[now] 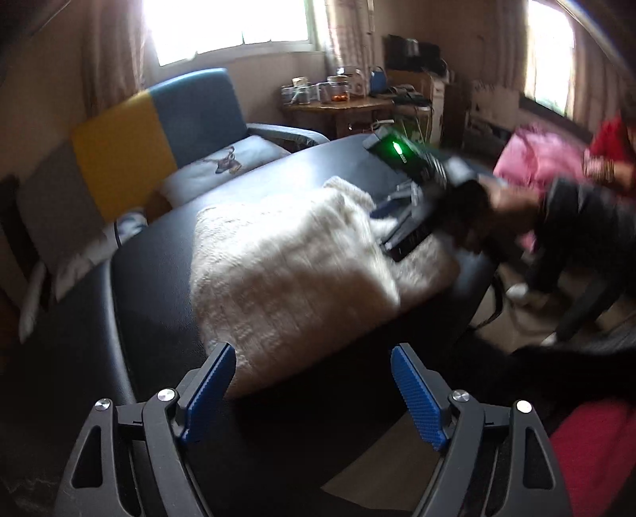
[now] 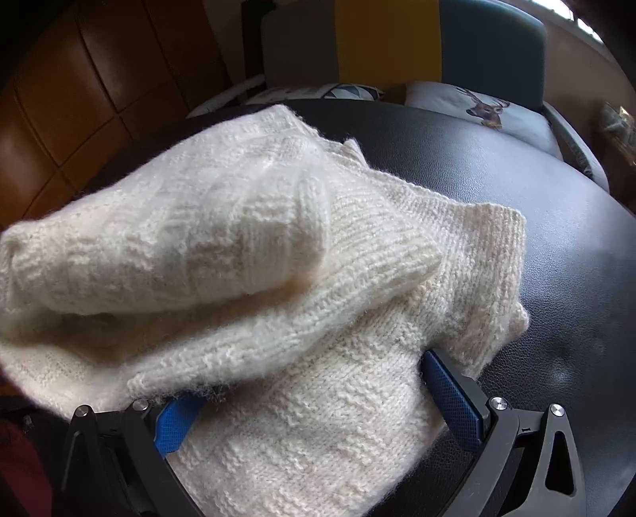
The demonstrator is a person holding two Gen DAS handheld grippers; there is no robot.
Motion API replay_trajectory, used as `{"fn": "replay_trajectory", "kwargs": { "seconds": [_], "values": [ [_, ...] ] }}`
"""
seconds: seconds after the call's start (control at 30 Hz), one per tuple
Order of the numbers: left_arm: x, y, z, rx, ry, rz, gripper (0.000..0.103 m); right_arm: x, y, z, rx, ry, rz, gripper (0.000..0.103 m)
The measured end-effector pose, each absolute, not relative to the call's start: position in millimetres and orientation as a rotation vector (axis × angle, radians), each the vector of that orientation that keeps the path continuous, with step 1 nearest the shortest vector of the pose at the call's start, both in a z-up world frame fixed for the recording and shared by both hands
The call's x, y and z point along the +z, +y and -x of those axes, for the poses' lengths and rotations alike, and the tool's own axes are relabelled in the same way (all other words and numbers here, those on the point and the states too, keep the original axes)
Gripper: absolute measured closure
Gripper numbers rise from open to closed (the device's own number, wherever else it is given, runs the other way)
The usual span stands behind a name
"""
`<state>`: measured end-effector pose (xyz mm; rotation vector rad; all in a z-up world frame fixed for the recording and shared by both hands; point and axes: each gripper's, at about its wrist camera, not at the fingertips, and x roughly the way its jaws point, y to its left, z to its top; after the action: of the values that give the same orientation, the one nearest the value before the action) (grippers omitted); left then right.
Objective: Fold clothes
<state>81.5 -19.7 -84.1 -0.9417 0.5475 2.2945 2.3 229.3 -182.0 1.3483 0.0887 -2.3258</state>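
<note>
Bright daylight floods through a curtained window (image 1: pixel 226 24) above a sofa with grey, yellow and blue back panels (image 1: pixel 119 159) and a deer-print cushion (image 1: pixel 222 163). A cluttered wooden side table (image 1: pixel 338 109) stands in the corner. Brown wood panelling (image 2: pixel 79 99) lines another wall.

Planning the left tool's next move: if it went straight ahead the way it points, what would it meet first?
Probably the white knit sweater on the black table; the left tool, open, points at its near edge. Depth is unclear.
</note>
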Motion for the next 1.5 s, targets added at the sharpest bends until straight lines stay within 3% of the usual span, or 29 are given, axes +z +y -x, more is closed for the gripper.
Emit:
{"fn": "replay_trajectory", "kwargs": {
  "seconds": [0.2, 0.33, 0.37, 0.4, 0.47, 0.5, 0.67, 0.77, 0.8, 1.0, 1.2, 1.33, 1.37, 1.4, 1.43, 1.47, 1.5],
  "values": [
    [-107.9, 2.6, -63.9, 2.394, 0.695, 0.835, 0.021, -180.3, 225.4, 2.9, -2.338, 0.075, -1.410, 0.000],
    [-122.9, 25.2, -63.3, 2.399, 0.910, 0.744, 0.021, -180.1, 227.7, 3.6, -2.347, 0.042, -1.411, 0.000],
    [-127.0, 30.7, -64.1, 2.383, 0.955, 0.736, 0.028, -180.1, 229.7, 4.8, -2.348, 0.035, -1.411, 0.000],
    [-127.3, 31.8, -63.6, 2.361, 0.931, 0.748, 0.057, -180.0, 230.4, 5.2, -2.349, 0.030, -1.411, 0.000],
    [-117.1, 24.4, -51.5, 2.341, 0.724, 0.828, 0.081, -179.4, 231.9, 4.3, -2.350, 0.019, -1.407, 0.000],
    [-110.0, 18.5, -42.7, 2.340, 0.602, 0.874, 0.086, -178.7, 233.6, 3.8, -2.348, 0.007, -1.402, 0.000],
    [-75.3, -40.0, 19.2, 2.155, -0.244, 1.053, 0.090, -172.1, 251.8, 7.5, -2.303, -0.162, -1.333, 0.000],
    [-65.2, -61.8, 42.7, 2.067, -0.522, 1.031, 0.091, -172.8, 255.3, 6.9, -2.291, -0.192, -1.297, 0.000],
    [-59.0, -62.0, 43.6, 2.076, -0.526, 1.002, 0.091, -170.2, 257.6, 5.7, -2.273, -0.227, -1.279, 0.000],
    [-57.4, -23.2, 21.7, 2.111, -0.228, 0.958, 0.091, -181.4, 313.2, 4.5, -1.793, -1.088, -1.109, 0.000],
    [-76.7, 4.2, -9.0, 2.065, -0.080, 0.936, 0.090, -198.2, 306.0, 17.7, -1.741, -1.268, -1.172, 0.000],
    [-80.7, 8.1, -26.9, 2.077, 0.001, 0.907, 0.090, -184.7, 288.8, 29.6, -1.895, -1.161, -1.187, 0.000],
    [-81.1, 8.0, -29.2, 2.079, 0.010, 0.901, 0.090, -181.8, 281.4, 34.1, -1.945, -1.094, -1.219, 0.005],
    [-81.4, 7.8, -31.5, 2.081, 0.019, 0.895, 0.090, -180.2, 271.3, 36.8, -1.994, -1.014, -1.274, 0.034],
    [-81.2, 6.4, -33.2, 2.083, 0.016, 0.891, 0.090, -178.6, 261.1, 39.3, -2.041, -0.929, -1.331, 0.054],
    [-80.6, 3.3, -33.1, 2.089, -0.002, 0.893, 0.090, -177.1, 250.8, 41.7, -2.085, -0.842, -1.386, 0.065],
    [-79.8, 0.1, -32.9, 2.095, -0.022, 0.894, 0.090, -170.3, 240.9, 43.0, -2.122, -0.767, -1.397, 0.066]
  ]
}}
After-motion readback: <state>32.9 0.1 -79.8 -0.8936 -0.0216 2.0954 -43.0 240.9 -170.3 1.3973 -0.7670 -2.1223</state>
